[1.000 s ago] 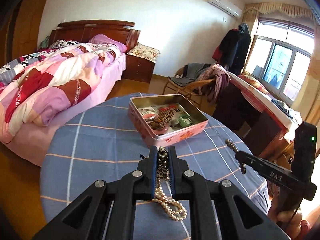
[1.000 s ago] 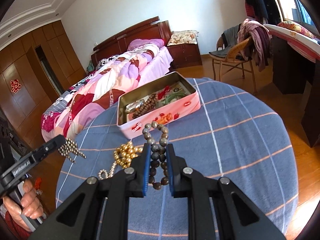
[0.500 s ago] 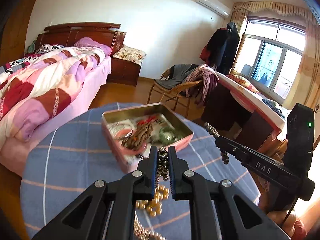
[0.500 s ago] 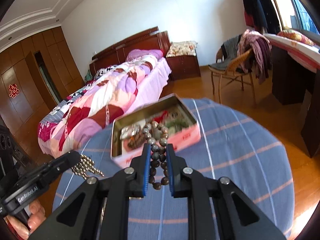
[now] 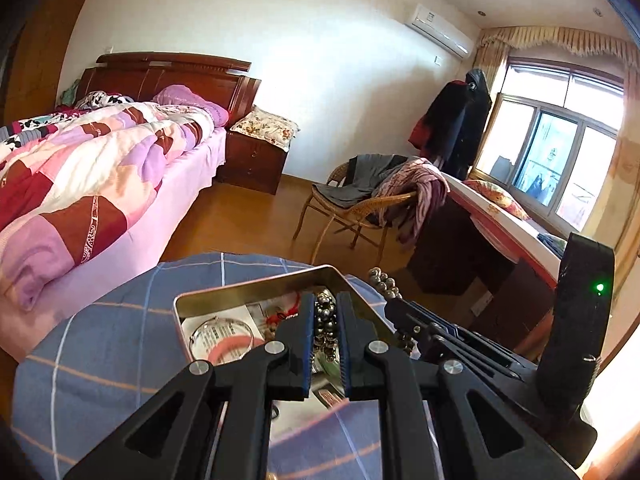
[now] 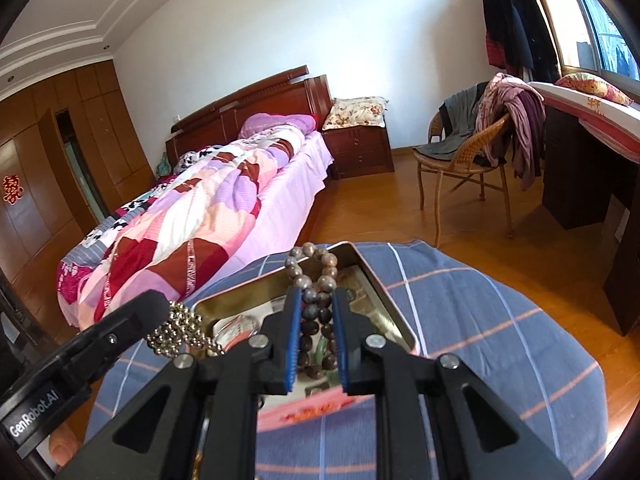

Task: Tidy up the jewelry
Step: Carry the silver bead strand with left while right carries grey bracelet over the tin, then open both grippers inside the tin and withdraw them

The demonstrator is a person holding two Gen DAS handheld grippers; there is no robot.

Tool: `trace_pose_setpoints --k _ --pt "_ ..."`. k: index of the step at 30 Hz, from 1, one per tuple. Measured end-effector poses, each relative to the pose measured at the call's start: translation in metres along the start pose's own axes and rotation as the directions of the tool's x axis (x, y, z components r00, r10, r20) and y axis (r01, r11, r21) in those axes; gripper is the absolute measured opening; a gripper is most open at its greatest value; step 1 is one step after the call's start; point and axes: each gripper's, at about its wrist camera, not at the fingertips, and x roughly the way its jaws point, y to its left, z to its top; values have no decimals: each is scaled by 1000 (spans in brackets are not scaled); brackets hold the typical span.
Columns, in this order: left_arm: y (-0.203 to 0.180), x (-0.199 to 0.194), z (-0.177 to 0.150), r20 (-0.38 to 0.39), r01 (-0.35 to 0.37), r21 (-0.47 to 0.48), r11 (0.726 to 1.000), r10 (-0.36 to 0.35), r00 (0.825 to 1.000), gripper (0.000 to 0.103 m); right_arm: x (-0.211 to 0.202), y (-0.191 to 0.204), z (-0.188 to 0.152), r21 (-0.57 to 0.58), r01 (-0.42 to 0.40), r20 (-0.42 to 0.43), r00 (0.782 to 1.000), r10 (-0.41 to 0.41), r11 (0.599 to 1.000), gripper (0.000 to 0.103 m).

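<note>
My left gripper (image 5: 325, 312) is shut on a string of dark metallic beads (image 5: 326, 322) and hangs over the open pink tin (image 5: 248, 286). The tin holds a pink bangle (image 5: 222, 340) and other pieces. My right gripper (image 6: 316, 300) is shut on a brown bead bracelet (image 6: 310, 276), whose loop sticks up past the fingertips above the same tin (image 6: 380, 292). Each gripper shows in the other's view: the right gripper (image 5: 394, 308) with its beads at the tin's right side, the left gripper (image 6: 158, 306) with its shiny beads (image 6: 176, 328) at the tin's left corner.
The tin sits on a round table under a blue checked cloth (image 6: 480, 320). Beyond the table lie a bed with a patchwork quilt (image 5: 80, 168), a wicker chair draped with clothes (image 5: 360, 200) and a dark desk (image 6: 580, 168). A hand (image 6: 60, 446) holds the left gripper's handle.
Both grippers have moved forward from the near part of the table to above the tin, carrying their beads. The pearl-and-gold strand that trailed on the cloth is out of view.
</note>
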Motion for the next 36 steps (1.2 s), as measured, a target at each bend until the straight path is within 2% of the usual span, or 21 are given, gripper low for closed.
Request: trace_pose_setpoints --k 3,10,16,21,26,29,30,32,34,36 --pt "6 18 -1 -17 -20 -11 1000 20 1000 10 19 -3 2 -12 24 -23 999 -24 1000 19" --pt "16 45 -13 -62 -54 -34 998 52 997 10 47 -8 1 -13 23 -74 997 -23 1000 19" --pt "11 55 -25 -101 -100 5 995 100 990 10 57 -10 -6 -37 31 -110 993 -35 999 19" --pt "9 57 -29 -112 -119 23 993 121 986 10 55 -9 -5 -58 42 -96 994 -47 997 20" --pt "7 57 -31 -107 -134 45 990 138 985 10 57 -7 -4 -63 32 -89 995 -37 998 23" --pt "7 58 -29 -95 -140 44 989 143 985 11 55 -7 -3 -59 43 -74 996 -47 997 39" --pt "7 57 -28 -92 -140 41 989 143 985 14 53 -9 -1 -49 41 -66 997 -44 998 44" --pt "10 57 -27 -90 -150 29 988 152 984 27 51 -12 0 -33 42 -56 997 -44 999 44" --pt "12 56 -27 -83 -169 18 985 170 982 50 49 -16 2 -15 46 -45 998 -47 999 45" --pt "18 53 -26 -74 -178 -20 984 176 982 65 48 -22 4 11 49 -40 998 -49 999 49"
